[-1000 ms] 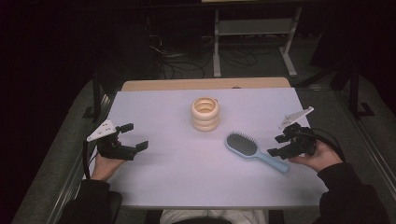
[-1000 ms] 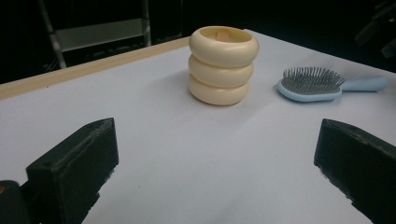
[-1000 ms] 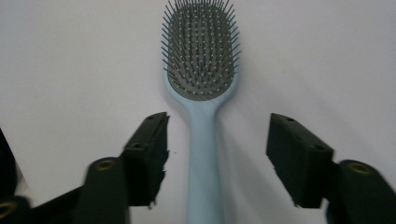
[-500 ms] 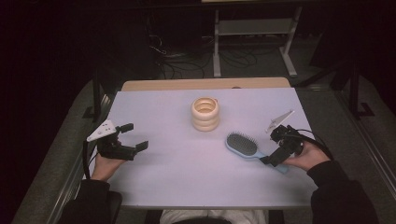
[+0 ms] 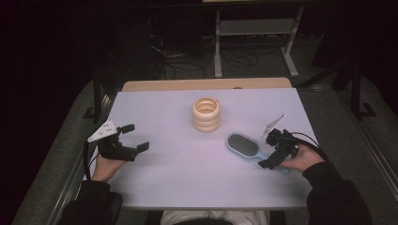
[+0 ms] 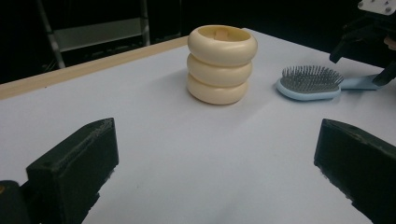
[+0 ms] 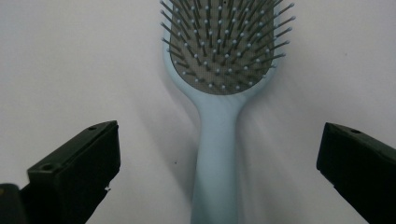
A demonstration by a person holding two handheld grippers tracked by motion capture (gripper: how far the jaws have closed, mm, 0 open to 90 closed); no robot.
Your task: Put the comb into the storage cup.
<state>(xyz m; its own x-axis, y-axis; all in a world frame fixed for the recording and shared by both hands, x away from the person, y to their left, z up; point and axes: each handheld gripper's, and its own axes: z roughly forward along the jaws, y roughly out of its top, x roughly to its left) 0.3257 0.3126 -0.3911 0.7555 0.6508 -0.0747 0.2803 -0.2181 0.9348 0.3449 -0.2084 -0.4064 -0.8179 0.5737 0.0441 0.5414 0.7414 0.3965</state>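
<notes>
Smooth pale-blue plastic hairbrush (image 7: 218, 135), glossy cream ringed holder (image 6: 222, 63), matt white table (image 5: 187, 173)

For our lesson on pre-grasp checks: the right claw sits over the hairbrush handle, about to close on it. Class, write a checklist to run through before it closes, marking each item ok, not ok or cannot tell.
1. Right claw open wide enough: ok, its jaws have just been opening and stand wide apart.
2. Handle of the hairbrush between the jaws: ok, roughly midway, neither jaw touching it.
3. Hairbrush lying flat, bristles up: ok.
4. Ringed cream holder clear of the brush: ok, they stand apart.
5. Left claw out of the way: ok, open and holding nothing, at the table's far side.
6. Jaws low enough to catch the handle: cannot tell.
</notes>
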